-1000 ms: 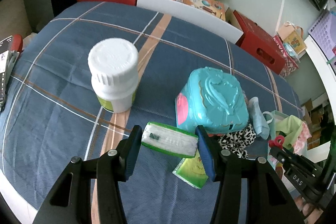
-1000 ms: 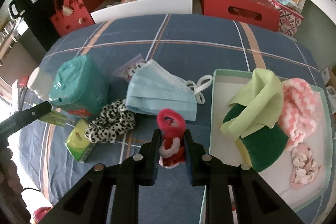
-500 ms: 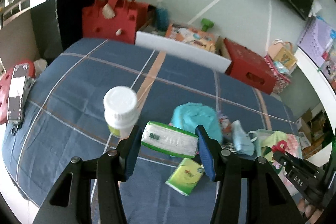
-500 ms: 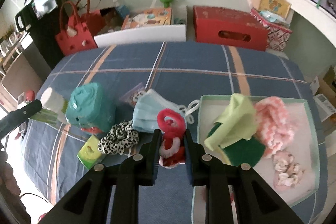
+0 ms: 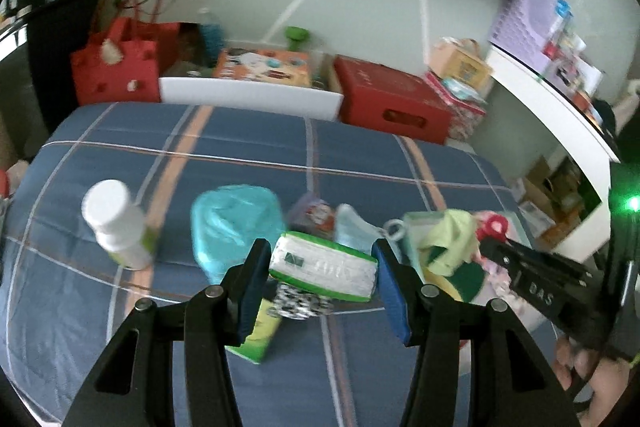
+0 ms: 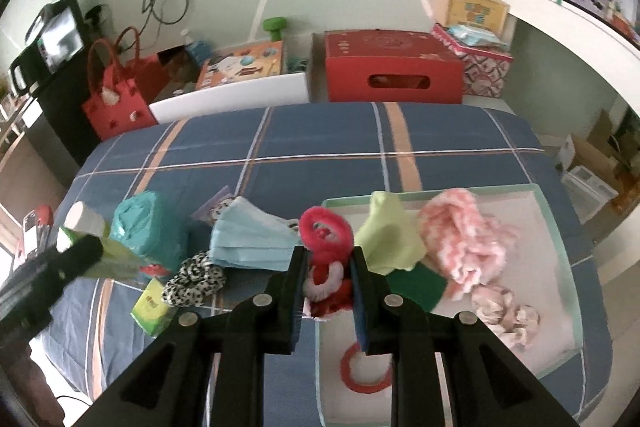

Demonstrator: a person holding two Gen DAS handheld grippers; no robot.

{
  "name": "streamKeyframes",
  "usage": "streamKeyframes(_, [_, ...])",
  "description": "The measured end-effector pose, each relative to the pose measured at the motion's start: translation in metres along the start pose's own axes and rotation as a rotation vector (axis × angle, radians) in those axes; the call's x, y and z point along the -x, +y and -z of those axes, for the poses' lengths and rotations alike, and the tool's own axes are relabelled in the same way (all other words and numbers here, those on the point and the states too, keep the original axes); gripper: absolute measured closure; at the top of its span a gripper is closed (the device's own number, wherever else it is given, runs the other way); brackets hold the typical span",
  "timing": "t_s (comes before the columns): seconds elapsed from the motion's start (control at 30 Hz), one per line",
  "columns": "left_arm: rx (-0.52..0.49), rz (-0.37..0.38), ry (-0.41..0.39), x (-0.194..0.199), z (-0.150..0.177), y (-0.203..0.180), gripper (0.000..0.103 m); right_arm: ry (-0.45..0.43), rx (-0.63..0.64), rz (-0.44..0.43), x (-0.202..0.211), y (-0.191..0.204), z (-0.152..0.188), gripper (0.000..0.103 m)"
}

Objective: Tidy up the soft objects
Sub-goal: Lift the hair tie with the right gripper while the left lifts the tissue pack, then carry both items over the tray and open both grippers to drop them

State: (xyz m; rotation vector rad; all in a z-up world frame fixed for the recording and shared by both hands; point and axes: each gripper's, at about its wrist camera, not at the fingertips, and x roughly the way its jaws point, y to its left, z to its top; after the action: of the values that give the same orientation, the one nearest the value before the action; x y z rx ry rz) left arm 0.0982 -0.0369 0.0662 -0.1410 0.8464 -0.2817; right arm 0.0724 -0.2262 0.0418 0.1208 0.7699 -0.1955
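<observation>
We hold a tissue pack [image 5: 323, 267] squeezed in our left hand-held gripper [image 5: 320, 277], up over the bed [image 5: 248, 143]. Our right hand-held gripper [image 6: 329, 281] pinches a red fluffy hair tie [image 6: 326, 231] near the left rim of the tray [image 6: 558, 227]. The squishy pack could slip, and the dangling tie could snag that rim or drop outside.

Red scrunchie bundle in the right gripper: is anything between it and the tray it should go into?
Nothing visible blocks it. The right gripper holds the red scrunchie bundle lifted right at the near-left corner of the tray. The green cloth and pink knit piece already fill the far part; the near part is mostly bare apart from a red ring.
</observation>
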Motion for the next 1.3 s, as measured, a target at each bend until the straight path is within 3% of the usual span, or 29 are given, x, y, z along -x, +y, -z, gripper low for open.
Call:
streamKeyframes(0.33, [-0.137, 0.097, 0.037, -0.025, 0.017, -0.064, 0.049, -0.028, -0.192, 0.126, 0.017, -0.080, 0.006, 0.081])
streamKeyframes(0.57, [-0.264, 0.165, 0.075, -0.046, 0.035, -0.113, 0.049, 0.013, -0.340, 0.255, 0.011, -0.144, 0.023, 0.080])
streamKeyframes(0.7, [-0.309, 0.228, 0.077, -0.055, 0.039, -0.136, 0.049, 0.045, -0.411, 0.273, 0.003, -0.171, 0.033, 0.080])
streamKeyframes(1.03, [-0.388, 0.337, 0.090, -0.082, 0.056, -0.179, 0.049, 0.115, -0.469, 0.271, -0.030, -0.197, 0.046, 0.079])
streamKeyframes(1.2, [-0.390, 0.342, 0.118, -0.097, 0.064, -0.187, 0.049, 0.128, -0.479, 0.273, -0.038, -0.202, 0.045, 0.079])
streamKeyframes(1.27, [-0.401, 0.336, 0.115, -0.097, 0.065, -0.190, 0.045, 0.129, -0.475, 0.272, -0.038, -0.201, 0.044, 0.079])
streamKeyframes(1.3, [-0.402, 0.333, 0.118, -0.097, 0.065, -0.191, 0.037, 0.131, -0.472, 0.272, -0.039, -0.200, 0.043, 0.079])
